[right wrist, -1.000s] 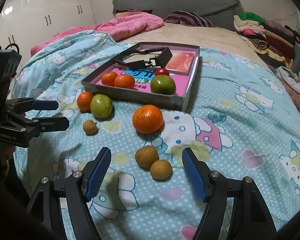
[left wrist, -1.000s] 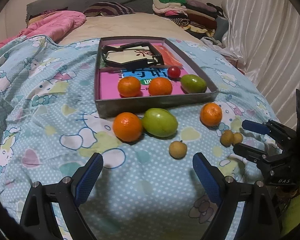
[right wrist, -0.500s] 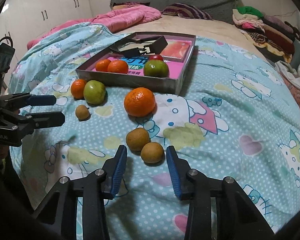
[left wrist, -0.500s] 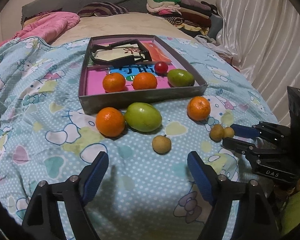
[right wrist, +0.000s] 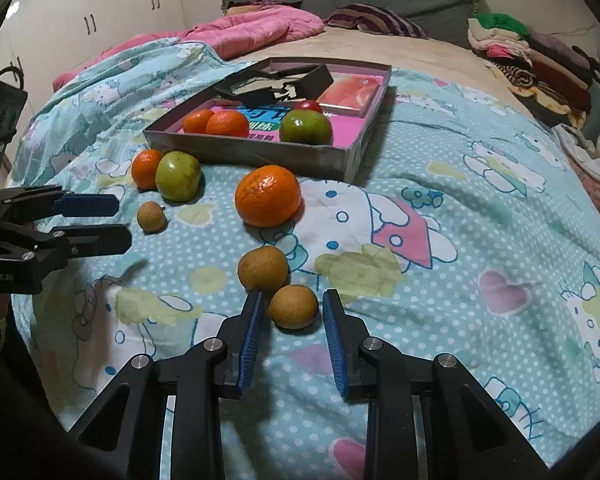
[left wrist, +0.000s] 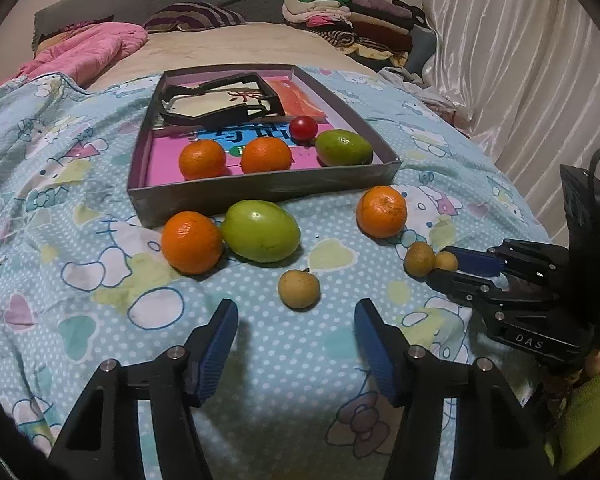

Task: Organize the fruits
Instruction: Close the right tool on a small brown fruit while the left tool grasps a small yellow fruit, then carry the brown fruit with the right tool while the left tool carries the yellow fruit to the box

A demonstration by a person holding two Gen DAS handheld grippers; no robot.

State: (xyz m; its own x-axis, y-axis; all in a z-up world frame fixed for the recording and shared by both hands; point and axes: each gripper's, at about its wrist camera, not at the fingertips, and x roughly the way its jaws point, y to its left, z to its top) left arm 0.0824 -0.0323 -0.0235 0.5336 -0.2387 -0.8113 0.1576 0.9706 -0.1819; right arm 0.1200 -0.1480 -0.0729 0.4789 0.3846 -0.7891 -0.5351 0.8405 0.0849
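Note:
Loose fruit lies on the patterned blanket in front of a grey shallow box (left wrist: 260, 192): two oranges (left wrist: 191, 242) (left wrist: 381, 212), a green fruit (left wrist: 260, 231) and three small brown fruits. My left gripper (left wrist: 296, 315) is closing; one small brown fruit (left wrist: 299, 289) lies just past its fingertips, untouched. My right gripper (right wrist: 293, 295) is also closing, with its blue pads on either side of another small brown fruit (right wrist: 293, 307) and a thin gap on each side. A third brown fruit (right wrist: 263, 268) sits against its left fingertip. The box holds two oranges (left wrist: 266, 155), a green fruit (left wrist: 343, 147) and a small red fruit (left wrist: 303, 128).
The box also holds a black frame (left wrist: 220, 100) and coloured booklets. A pink quilt (right wrist: 260, 30) and a pile of folded clothes (right wrist: 520, 44) lie at the far end of the bed. A curtain (left wrist: 540, 60) hangs on the right. The blanket drops away at the near edge.
Both grippers' jaws have narrowed. The right one came down around the nearer small brown fruit. The left one edged towards the lone brown fruit in front of it.

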